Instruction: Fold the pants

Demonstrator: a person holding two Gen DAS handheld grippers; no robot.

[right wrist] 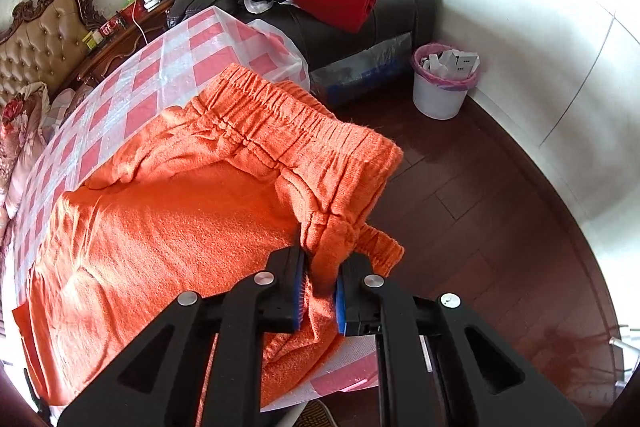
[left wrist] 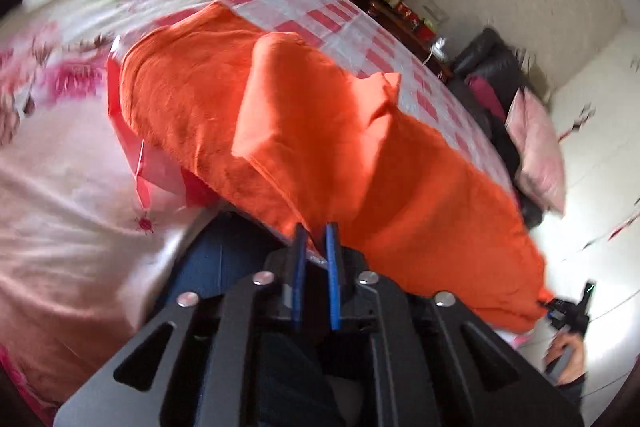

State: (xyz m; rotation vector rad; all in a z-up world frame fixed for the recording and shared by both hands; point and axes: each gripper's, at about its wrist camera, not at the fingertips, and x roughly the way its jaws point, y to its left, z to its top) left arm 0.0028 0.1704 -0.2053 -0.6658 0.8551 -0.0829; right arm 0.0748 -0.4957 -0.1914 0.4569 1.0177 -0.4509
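Orange knit pants (left wrist: 224, 115) lie lengthwise on a red-and-white checked plastic sheet (left wrist: 352, 27) spread over the bed. One lit fold of the fabric (left wrist: 304, 115) is drawn up and narrows into the tips of my left gripper (left wrist: 316, 235), whose blue pads stand a narrow gap apart and pinch it. In the right wrist view the elastic waistband (right wrist: 300, 123) hangs over the sheet's (right wrist: 160, 67) corner. My right gripper (right wrist: 322, 267) is shut on a bunched end of that waistband. The right gripper (left wrist: 568, 307) also shows at the pants' far end in the left wrist view.
A floral quilt (left wrist: 80, 147) covers the bed to the left, with pillows and a padded headboard (right wrist: 44, 39) behind. A black sofa (right wrist: 400, 7) piled with clothes and a white bin (right wrist: 440, 91) stand on the wooden floor (right wrist: 480, 227). A person's jeans leg (left wrist: 216, 259) is near the bed edge.
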